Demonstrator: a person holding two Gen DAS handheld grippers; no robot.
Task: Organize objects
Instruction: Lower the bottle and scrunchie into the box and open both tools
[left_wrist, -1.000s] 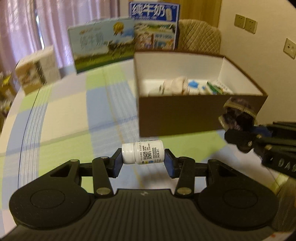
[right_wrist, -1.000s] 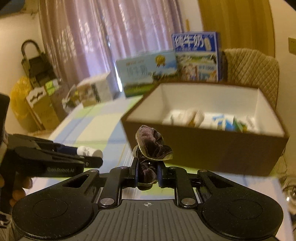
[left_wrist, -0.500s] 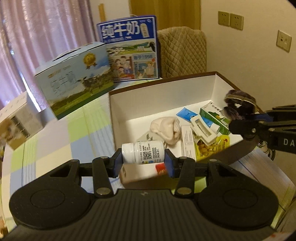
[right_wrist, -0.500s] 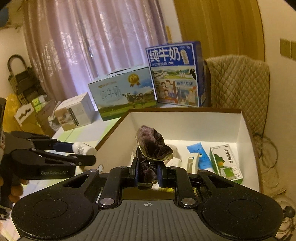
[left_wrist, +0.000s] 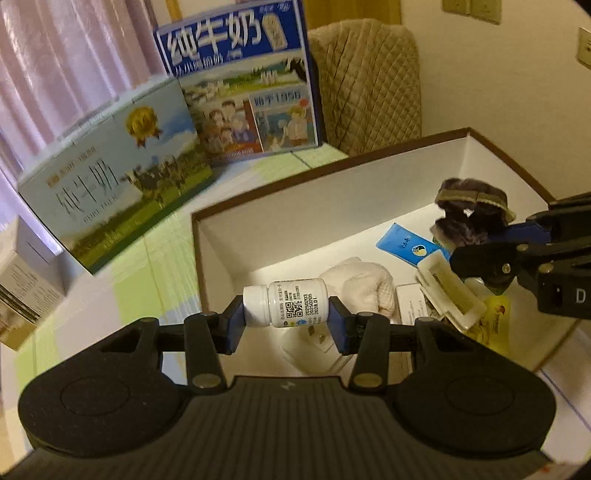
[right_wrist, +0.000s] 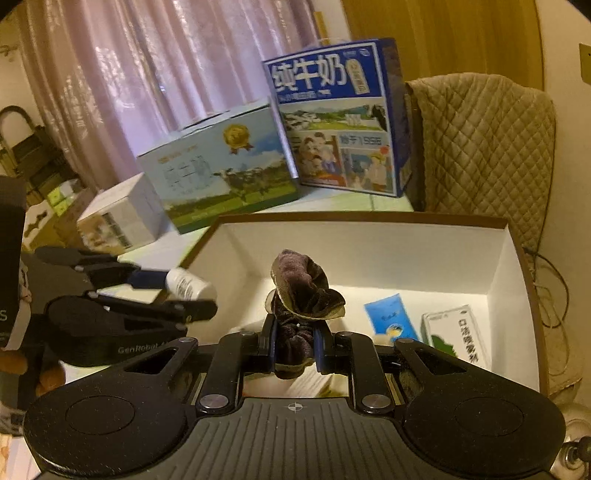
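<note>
Holding: left tool (left_wrist: 286, 309) clamped on white pill bottle (left_wrist: 285, 302), bottle lying sideways between the pads, above the near-left part of the open box (left_wrist: 332, 164)
Right tool (right_wrist: 294, 342): closed on dark purple scrunchie (right_wrist: 303, 295), held over the box
Box contents: blue sachet (left_wrist: 404, 243), cream cloth (left_wrist: 360, 286), white hair clip (left_wrist: 450, 293), green-white carton (right_wrist: 458, 338)
Tabletop (left_wrist: 122, 284): milk cartons behind box

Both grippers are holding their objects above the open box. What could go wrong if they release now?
The left gripper holds the white pill bottle lying sideways, so it may roll after landing, perhaps onto the cream cloth bundle.

The right gripper pinches the dark purple velvet scrunchie; soft fabric may cling to a finger.

Both grippers share the white-lined brown box; they might bump.
</note>
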